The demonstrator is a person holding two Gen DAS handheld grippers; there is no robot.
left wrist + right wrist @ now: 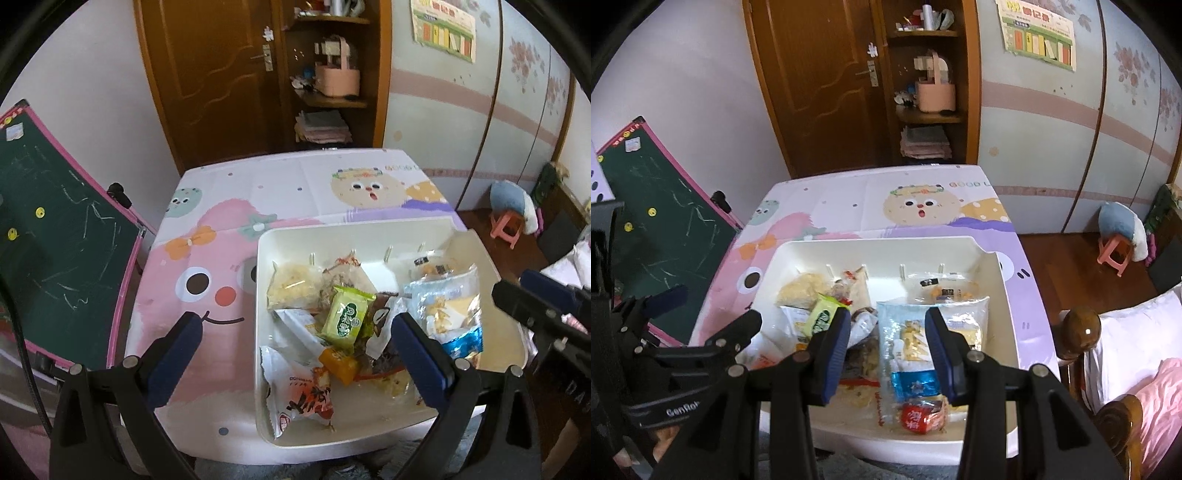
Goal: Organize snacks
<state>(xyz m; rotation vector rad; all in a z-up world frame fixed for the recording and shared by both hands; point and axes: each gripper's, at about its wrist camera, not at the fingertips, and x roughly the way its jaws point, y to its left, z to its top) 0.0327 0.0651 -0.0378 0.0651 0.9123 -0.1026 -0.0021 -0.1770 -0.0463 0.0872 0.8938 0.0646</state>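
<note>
Counter (280,192): covered by a cartoon-print cloth; a cream bin (879,247) sits on its near right part
Snacks: all packets lie inside the bin; a green packet (345,317) near the middle, an orange packet (338,363) just in front of it, a clear blue-and-white bag (916,343) on the right side
Left tongs (297,332): spread wide, nothing between the pads; they hang over the bin's left edge
Right tongs (886,325): partly spread, above the blue-and-white bag; the pads press on nothing
Surroundings: green chalkboard (62,236) left of the counter; wooden door (820,74) behind
</note>
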